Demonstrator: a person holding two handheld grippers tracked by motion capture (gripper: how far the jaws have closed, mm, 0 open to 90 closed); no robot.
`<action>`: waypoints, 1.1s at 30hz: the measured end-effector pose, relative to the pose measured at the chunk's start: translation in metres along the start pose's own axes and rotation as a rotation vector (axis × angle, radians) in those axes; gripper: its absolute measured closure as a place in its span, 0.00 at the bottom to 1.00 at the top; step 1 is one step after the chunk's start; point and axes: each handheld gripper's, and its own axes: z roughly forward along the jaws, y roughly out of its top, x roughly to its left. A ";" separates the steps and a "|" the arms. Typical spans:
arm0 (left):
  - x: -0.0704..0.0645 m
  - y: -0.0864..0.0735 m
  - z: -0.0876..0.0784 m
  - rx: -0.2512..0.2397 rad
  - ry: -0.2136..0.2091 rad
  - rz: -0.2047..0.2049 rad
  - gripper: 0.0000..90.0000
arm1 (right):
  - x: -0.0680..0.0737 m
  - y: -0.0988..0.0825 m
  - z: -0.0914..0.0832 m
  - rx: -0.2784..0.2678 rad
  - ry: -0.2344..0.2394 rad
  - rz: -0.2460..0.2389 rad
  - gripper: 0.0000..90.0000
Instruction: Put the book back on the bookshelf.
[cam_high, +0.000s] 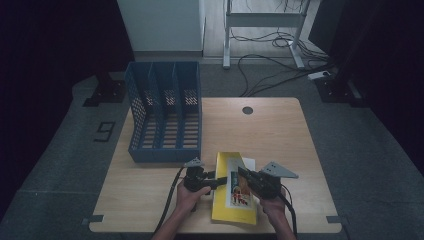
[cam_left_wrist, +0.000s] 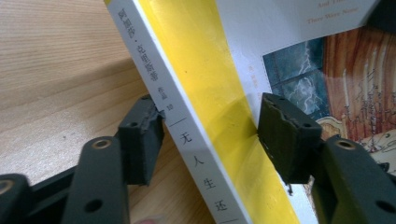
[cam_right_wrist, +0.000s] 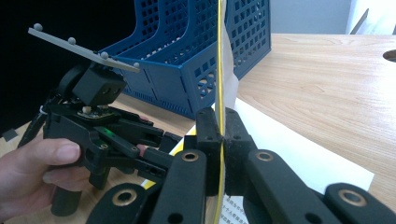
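Both grippers black plastic. Left gripper (cam_high: 216, 181): grey three-cornered plate on top with small grey balls at its corners, green light on the body under that plate, black cable trailing off. Right gripper (cam_high: 242, 176): same grey plate, black cable. Jaws are flat black links with brass-ringed pivot holes, blocky black pads (cam_left_wrist: 140, 140). Bare forearms, no sleeves.

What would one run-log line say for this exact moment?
left tongs: astride spine of yellow book, one pad touching | right tongs: shut on book's front cover | blue file rack: empty | table: book near front edge
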 end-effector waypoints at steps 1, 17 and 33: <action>0.001 0.000 0.000 -0.003 0.000 -0.003 0.48 | 0.000 0.000 0.000 0.002 0.001 0.002 0.97; 0.004 0.000 0.003 -0.014 -0.069 -0.036 0.41 | -0.001 0.002 -0.003 -0.010 0.032 0.015 0.97; 0.006 -0.002 -0.005 -0.049 -0.078 -0.053 0.62 | -0.004 0.002 -0.005 -0.007 0.023 0.007 0.96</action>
